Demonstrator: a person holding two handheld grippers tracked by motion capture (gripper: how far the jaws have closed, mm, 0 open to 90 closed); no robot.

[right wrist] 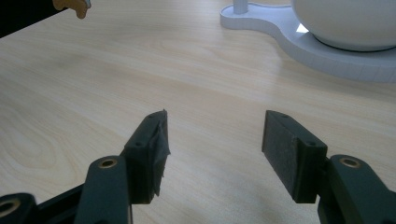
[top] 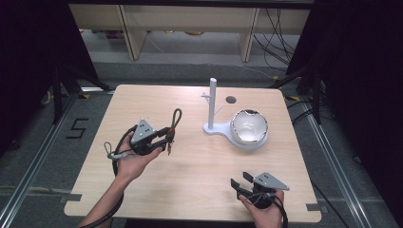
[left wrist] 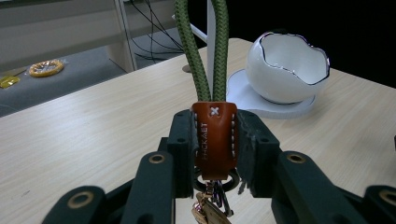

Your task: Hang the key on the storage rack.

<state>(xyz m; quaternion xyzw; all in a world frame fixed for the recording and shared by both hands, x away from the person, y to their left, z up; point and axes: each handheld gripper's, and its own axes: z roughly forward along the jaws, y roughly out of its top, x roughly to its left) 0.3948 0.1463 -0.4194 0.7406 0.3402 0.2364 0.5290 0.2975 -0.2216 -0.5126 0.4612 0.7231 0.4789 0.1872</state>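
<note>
Left gripper (left wrist: 215,140) has its jaws clamped tight on the brown leather tab (left wrist: 215,137) of a keychain (top: 170,130) — the green cord loop (left wrist: 203,51) sticks straight up out of the tab, and the metal ring and keys (left wrist: 212,205) dangle below the pads. In the high view it's held just above the left half of the table (top: 190,180). Right gripper (right wrist: 212,149) sits low at the near right edge, jaws wide apart with nothing between them. The white stand (top: 212,102) with its white bowl (top: 249,127) is well apart from the keychain — over to the right.
</note>
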